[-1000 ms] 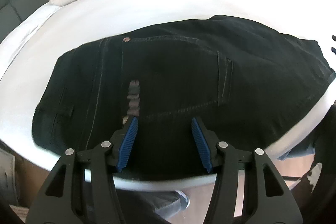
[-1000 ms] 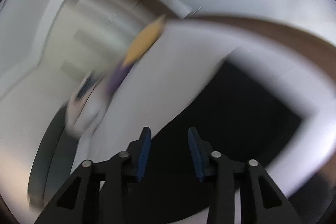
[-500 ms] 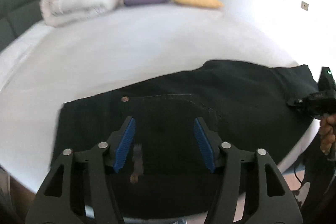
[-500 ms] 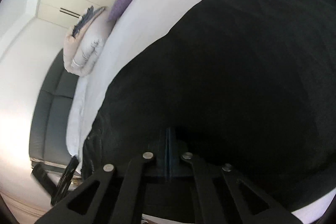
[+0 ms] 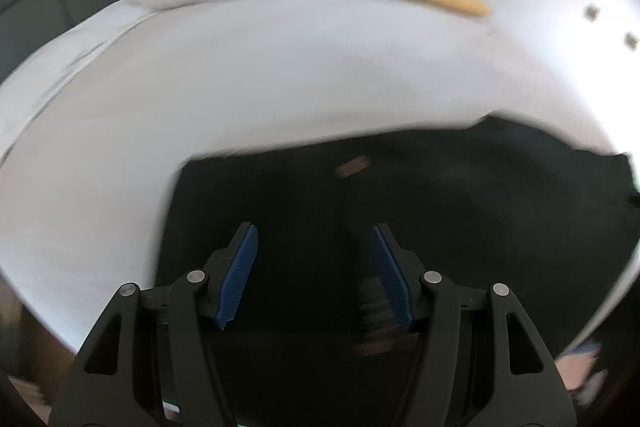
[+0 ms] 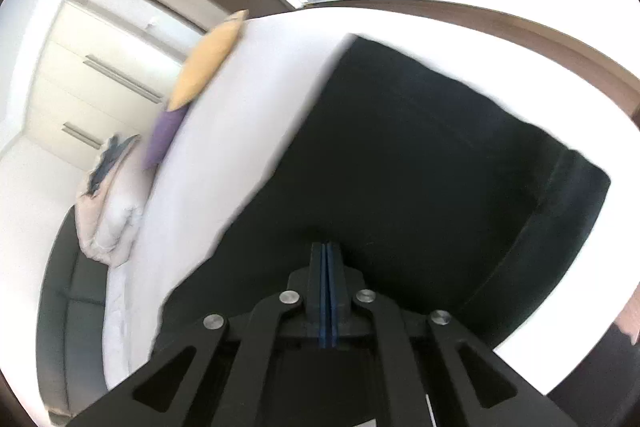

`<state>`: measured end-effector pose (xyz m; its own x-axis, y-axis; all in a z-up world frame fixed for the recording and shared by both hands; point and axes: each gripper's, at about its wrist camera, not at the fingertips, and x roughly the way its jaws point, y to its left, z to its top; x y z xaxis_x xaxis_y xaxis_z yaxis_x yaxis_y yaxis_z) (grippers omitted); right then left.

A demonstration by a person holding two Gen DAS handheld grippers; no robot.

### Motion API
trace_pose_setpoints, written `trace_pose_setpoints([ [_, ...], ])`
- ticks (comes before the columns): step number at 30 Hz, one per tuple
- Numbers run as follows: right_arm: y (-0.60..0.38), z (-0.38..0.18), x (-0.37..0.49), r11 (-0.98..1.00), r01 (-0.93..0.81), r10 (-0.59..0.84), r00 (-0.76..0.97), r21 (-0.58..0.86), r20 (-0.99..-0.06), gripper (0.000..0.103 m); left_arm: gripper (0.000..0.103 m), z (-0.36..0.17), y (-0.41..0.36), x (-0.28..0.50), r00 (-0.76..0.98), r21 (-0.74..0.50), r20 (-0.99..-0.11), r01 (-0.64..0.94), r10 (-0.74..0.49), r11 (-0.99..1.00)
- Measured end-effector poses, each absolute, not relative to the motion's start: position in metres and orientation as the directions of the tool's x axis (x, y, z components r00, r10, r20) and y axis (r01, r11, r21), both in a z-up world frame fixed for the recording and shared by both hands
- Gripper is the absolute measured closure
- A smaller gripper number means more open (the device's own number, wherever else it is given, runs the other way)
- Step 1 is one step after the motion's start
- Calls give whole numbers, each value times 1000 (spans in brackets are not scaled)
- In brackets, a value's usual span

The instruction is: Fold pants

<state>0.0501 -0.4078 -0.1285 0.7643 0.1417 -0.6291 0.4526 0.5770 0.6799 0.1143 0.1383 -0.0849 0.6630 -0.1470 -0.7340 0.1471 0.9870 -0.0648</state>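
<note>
Folding black pants (image 5: pixel 420 227) lying flat on white bed (image 5: pixel 280 87) | right gripper (image 6: pixel 327 259) clenched, apparently pinching leg fabric | left gripper (image 5: pixel 314 263) released above waistband | next: grasp waist, then fold over.

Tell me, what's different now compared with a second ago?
The right claw has snapped shut; a second ago its blue pads stood apart. Whether it pinches the black pants is hard to tell. The left claw's view has pulled back: the pants sit lower in the picture, with more white bed showing. The left claw stays open and empty, and the pants remain on the bed.
</note>
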Motion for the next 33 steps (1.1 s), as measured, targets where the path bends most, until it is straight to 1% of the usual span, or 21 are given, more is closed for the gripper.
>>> trace_pose_setpoints([
  [1, -391, -125, 60, 582, 404, 200, 770, 706, -606, 98, 45, -78, 115, 118, 654, -97, -727, 204, -210, 974],
  [3, -344, -123, 88, 592, 273, 366, 747, 758, -555, 98, 45, -70, 69, 130, 610, -167, -722, 304, -327, 938],
  [5, -285, -125, 119, 595, 142, 523, 679, 791, -515, 98, 45, -73, 25, 150, 533, -287, -711, 377, -459, 881],
  [6, -264, -130, 131, 582, 114, 572, 646, 805, -505, 98, 45, -79, 5, 161, 496, -342, -700, 398, -514, 851],
  [7, -254, -137, 139, 568, 105, 605, 620, 816, -500, 98, 45, -89, -13, 174, 450, -377, -711, 404, -540, 833],
  [9, -247, -155, 157, 554, 120, 640, 572, 824, -514, 98, 45, -110, -36, 195, 385, -401, -750, 382, -538, 832],
  [11, -267, -177, 164, 542, 185, 621, 569, 820, -539, 99, 45, -121, -41, 208, 384, -394, -757, 378, -529, 838],
  [12, -286, -186, 163, 502, 218, 615, 591, 837, -523, 103, 45, -122, -40, 215, 384, -399, -752, 383, -536, 833],
  [15, -342, -202, 150, 405, 253, 567, 684, 878, -459, 103, 45, -125, -28, 231, 372, -429, -731, 403, -572, 809],
  [17, -386, -201, 134, 403, 277, 485, 744, 872, -460, 103, 49, -128, -15, 236, 364, -471, -706, 400, -608, 786],
  [19, -435, -199, 118, 372, 315, 401, 794, 873, -457, 103, 62, -133, -2, 247, 350, -523, -683, 378, -641, 764],
  [20, -459, -199, 109, 352, 330, 364, 814, 876, -452, 103, 67, -136, 2, 250, 346, -537, -677, 372, -650, 757],
  [22, -507, -192, 89, 340, 358, 270, 849, 870, -455, 103, 69, -138, 13, 259, 339, -560, -659, 376, -671, 739],
  [24, -541, -180, 73, 358, 368, 199, 868, 858, -455, 103, 69, -139, 26, 245, 360, -534, -673, 368, -646, 762],
  [26, -571, -165, 52, 394, 439, 86, 857, 807, -508, 103, 69, -137, 48, 235, 373, -543, -663, 358, -649, 760],
  [27, -586, -165, 43, 383, 481, 37, 845, 789, -533, 101, 68, -134, 59, 235, 394, -533, -667, 340, -633, 774],
  [28, -603, -164, 20, 323, 547, -33, 822, 772, -569, 95, 68, -129, 71, 233, 435, -492, -690, 305, -579, 815],
  [29, -607, -162, 7, 289, 550, -49, 826, 784, -562, 95, 68, -125, 85, 231, 466, -467, -700, 274, -541, 841],
  [30, -611, -158, -9, 276, 526, -55, 844, 805, -533, 95, 68, -122, 99, 228, 491, -464, -701, 237, -517, 854],
  [32, -589, -140, -22, 350, 491, -37, 858, 797, -513, 95, 68, -112, 110, 218, 521, -463, -697, 198, -493, 864],
  [33, -566, -132, -23, 403, 452, 15, 866, 795, -500, 95, 68, -103, 110, 208, 537, -473, -674, 212, -506, 855],
])
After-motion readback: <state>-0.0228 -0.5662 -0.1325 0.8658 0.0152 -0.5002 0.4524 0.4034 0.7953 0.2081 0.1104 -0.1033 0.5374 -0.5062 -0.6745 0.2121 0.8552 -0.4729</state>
